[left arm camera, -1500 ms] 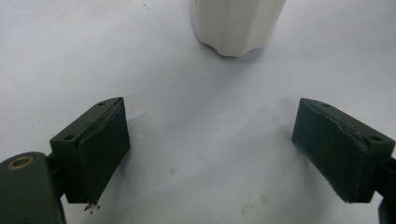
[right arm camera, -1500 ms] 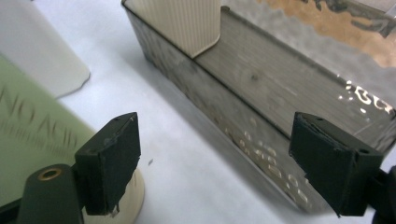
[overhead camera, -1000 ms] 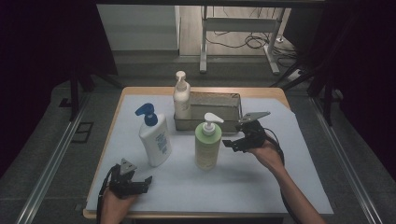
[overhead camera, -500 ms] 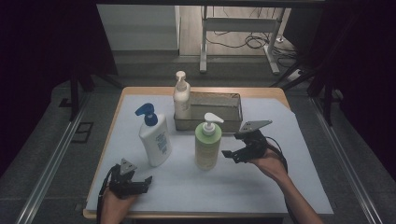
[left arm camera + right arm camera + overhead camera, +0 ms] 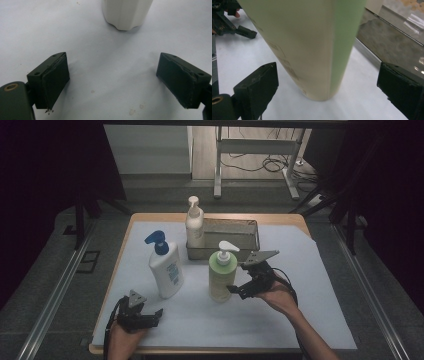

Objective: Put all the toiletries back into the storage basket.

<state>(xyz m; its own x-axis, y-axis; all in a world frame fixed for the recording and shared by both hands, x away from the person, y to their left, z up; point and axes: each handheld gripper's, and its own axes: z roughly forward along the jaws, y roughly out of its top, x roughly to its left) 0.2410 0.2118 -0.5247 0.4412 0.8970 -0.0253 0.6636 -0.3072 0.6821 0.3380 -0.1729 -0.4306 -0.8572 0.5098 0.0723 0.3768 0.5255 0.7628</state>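
The right gripper (image 5: 239,291), jaws just widened and apart, faces the green bottle (image 5: 220,277): tall, smooth, tippy; best gripped low. The left gripper (image 5: 152,316) rests open.

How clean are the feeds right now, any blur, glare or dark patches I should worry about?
High view: dim, surroundings black, white table sheet evenly lit. Right gripper view: pale green pump bottle looms close and soft, glare streaks on the grey metal tray. Left gripper view: sharp, soft shadow under the white bottle base.

Three pump bottles (image 5: 220,275), one metal tray (image 5: 250,227)
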